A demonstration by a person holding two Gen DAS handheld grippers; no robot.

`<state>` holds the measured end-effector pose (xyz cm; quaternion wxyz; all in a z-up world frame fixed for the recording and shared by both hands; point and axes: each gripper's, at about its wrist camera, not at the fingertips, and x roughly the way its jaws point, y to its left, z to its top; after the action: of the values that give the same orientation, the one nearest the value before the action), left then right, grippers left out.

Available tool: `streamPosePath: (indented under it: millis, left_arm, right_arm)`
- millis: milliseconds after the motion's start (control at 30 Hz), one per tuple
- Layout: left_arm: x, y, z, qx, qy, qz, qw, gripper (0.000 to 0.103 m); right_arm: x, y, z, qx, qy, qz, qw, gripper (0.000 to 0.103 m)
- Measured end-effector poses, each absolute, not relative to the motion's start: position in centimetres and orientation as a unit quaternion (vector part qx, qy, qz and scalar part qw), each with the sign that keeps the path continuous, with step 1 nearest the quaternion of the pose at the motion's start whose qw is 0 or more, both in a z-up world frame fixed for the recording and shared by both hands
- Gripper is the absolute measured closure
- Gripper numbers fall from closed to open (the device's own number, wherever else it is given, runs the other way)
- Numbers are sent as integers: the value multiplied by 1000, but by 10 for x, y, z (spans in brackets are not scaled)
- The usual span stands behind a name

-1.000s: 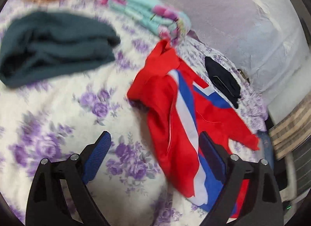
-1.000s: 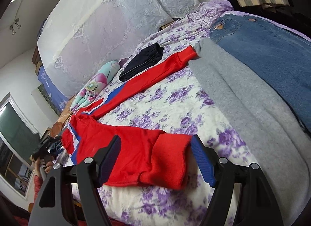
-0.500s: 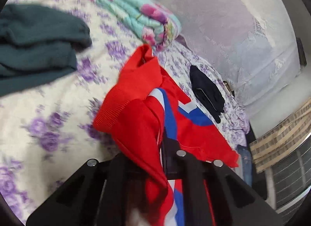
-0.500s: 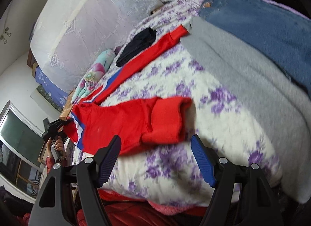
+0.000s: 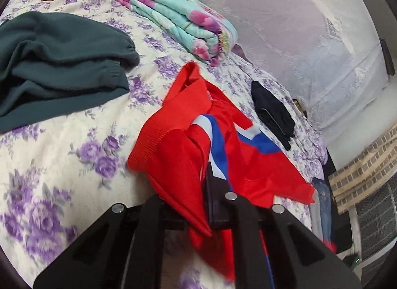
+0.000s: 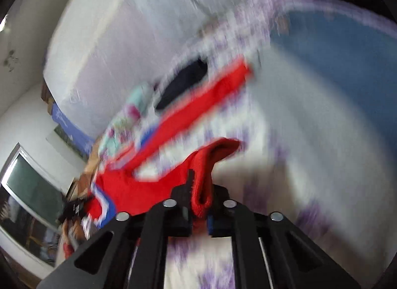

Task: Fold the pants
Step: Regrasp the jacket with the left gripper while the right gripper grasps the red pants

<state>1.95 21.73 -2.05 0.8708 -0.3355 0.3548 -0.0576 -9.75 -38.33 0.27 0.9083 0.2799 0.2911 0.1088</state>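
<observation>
Both tools are clamped on the red pants [image 5: 188,155], which lie stretched across the bed [image 5: 62,155]: the left tool [image 5: 208,189] has its jaws pinched tight on the waist end, where the ribbed band and the white and blue stripe bunch up, and the right tool [image 6: 201,204] has just snapped its jaws together on the thick red cuff [image 6: 211,164] of the nearer leg, with that cuff squeezed between them. The far leg [image 6: 198,105] lies flat on the floral sheet and is gripped by neither tool. From here the likely trouble is that free leg: if the two ends are brought together it may trail, twist or slide, leaving a crooked fold. The right grip looks shallow, only on the rolled edge of the cuff, so a quick pull could tug it free; the heavy blur in the right view suggests a fast move. A swing might also drag the fabric into the dark green garment [image 5: 57,65], the folded flowered blanket [image 5: 178,20] or the small black item [image 5: 270,112] nearby. Each tool tilts moderately downward toward the bed, with the cloth raised a little off the sheet at both grips.
</observation>
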Motion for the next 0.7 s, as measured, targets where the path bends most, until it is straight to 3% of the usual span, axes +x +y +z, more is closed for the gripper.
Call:
streamPosePath:
  millis: [133, 200, 233, 267, 333, 433, 467, 533, 633, 667, 700]
  left_arm:
    - [-6, 199, -21, -302, 371, -67, 876, 88]
    - [-14, 189, -34, -272, 401, -54, 873, 74]
    - [-16, 186, -40, -256, 413, -50, 873, 59]
    - [-19, 186, -42, -245, 411, -55, 877, 57]
    - [-25, 189, -38, -234, 402, -55, 883, 50]
    - [-26, 206, -29, -280, 380, -43, 880, 24]
    - [-22, 212, -29, -291, 375, -33, 880, 24]
    - [-13, 215, -34, -296, 378, -12, 877, 26]
    - [-8, 209, -40, -275, 379, 7, 884, 42]
    - [-9, 206, -38, -262, 376, 6, 889, 50]
    - [-13, 204, -35, -254, 373, 8, 892, 53]
  right_arm:
    - [-95, -413, 28, 262, 268, 75, 924, 96]
    - [-90, -419, -1, 234, 317, 34, 918, 94]
    - [-89, -420, -14, 221, 336, 16, 916, 93]
    - [-88, -423, -32, 206, 361, -10, 909, 90]
    - [-99, -426, -40, 214, 337, -3, 917, 88]
    - [-111, -425, -23, 216, 306, -22, 927, 72]
    - [-118, -424, -12, 207, 279, -44, 937, 64]
    - [-127, -414, 8, 176, 237, -72, 953, 64]
    - [-131, -393, 26, 143, 209, -57, 966, 61]
    - [-129, -382, 29, 125, 210, -38, 969, 53]
    - [-125, -371, 28, 110, 218, -22, 970, 47]
